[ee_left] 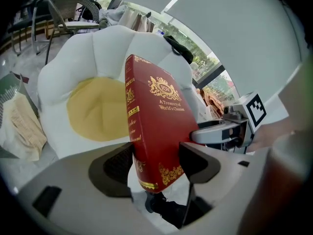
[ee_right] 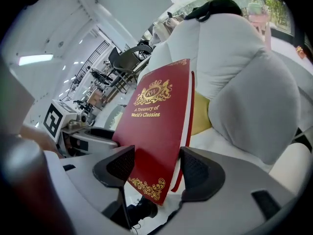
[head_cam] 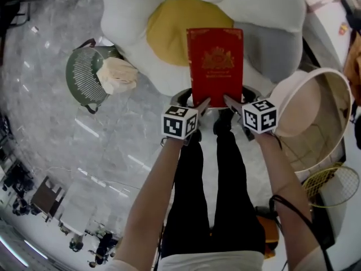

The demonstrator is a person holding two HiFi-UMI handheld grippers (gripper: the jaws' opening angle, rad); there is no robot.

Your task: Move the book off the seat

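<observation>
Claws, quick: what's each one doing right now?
Left claw: closed on the red book, at the lower corner by the spine.
Right claw: closed on the red book, at the other lower corner.

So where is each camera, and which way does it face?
Head view: on the head, steeply down at the red book and seat; forearms, legs show.
Left gripper view: on the left hand-held gripper, along its jaws at the spine.
Right gripper view: on the right hand-held gripper, along its jaws at the cover.
All share the book.
</observation>
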